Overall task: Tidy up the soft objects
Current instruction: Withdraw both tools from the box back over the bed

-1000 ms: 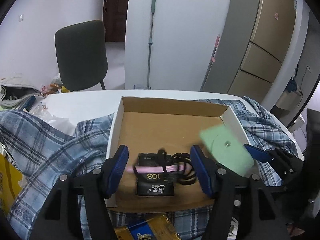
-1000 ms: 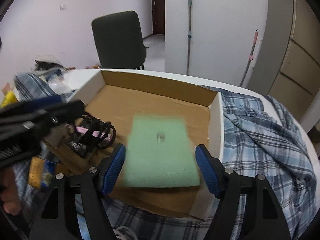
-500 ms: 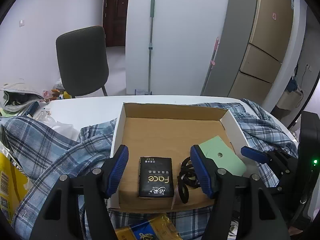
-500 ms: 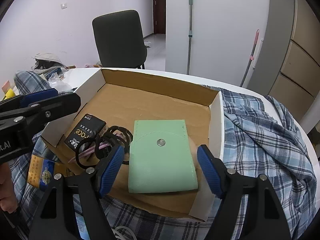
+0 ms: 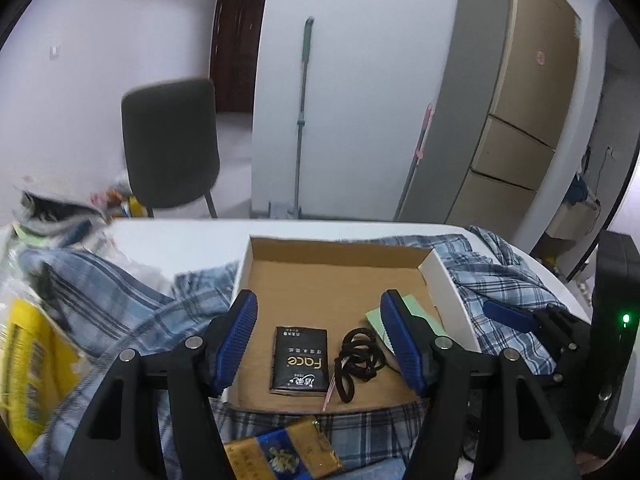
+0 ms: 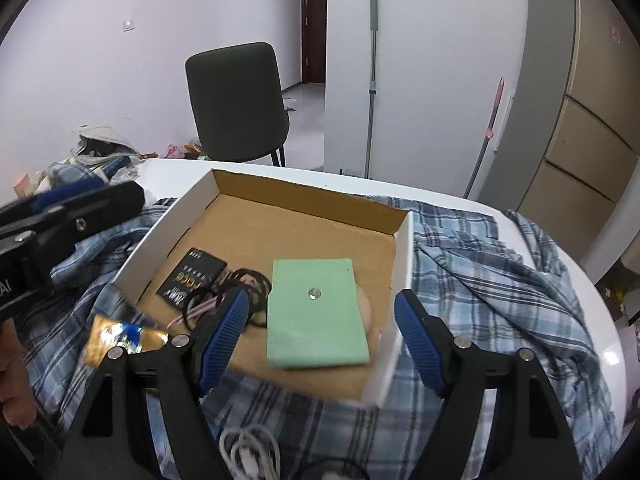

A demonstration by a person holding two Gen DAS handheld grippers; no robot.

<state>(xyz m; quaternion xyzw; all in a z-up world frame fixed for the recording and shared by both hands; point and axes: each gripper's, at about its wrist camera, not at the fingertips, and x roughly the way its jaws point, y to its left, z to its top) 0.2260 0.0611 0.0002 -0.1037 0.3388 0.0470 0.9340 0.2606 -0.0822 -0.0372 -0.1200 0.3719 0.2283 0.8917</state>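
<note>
Both the left gripper (image 5: 322, 334) and the right gripper (image 6: 322, 326) hang released and empty above the cardboard box (image 6: 403, 248). Inside the box lie a green pouch (image 6: 316, 312), a tangle of black hair ties (image 5: 358, 354) and a black tissue pack (image 5: 300, 360). The box sits on a plaid shirt (image 6: 500, 280) spread over a white table (image 5: 180, 240).

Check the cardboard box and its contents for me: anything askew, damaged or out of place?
The black hair ties lie in a loose tangle between the tissue pack and green pouch. The cardboard box sits on rumpled plaid cloth. No damage shows.
</note>
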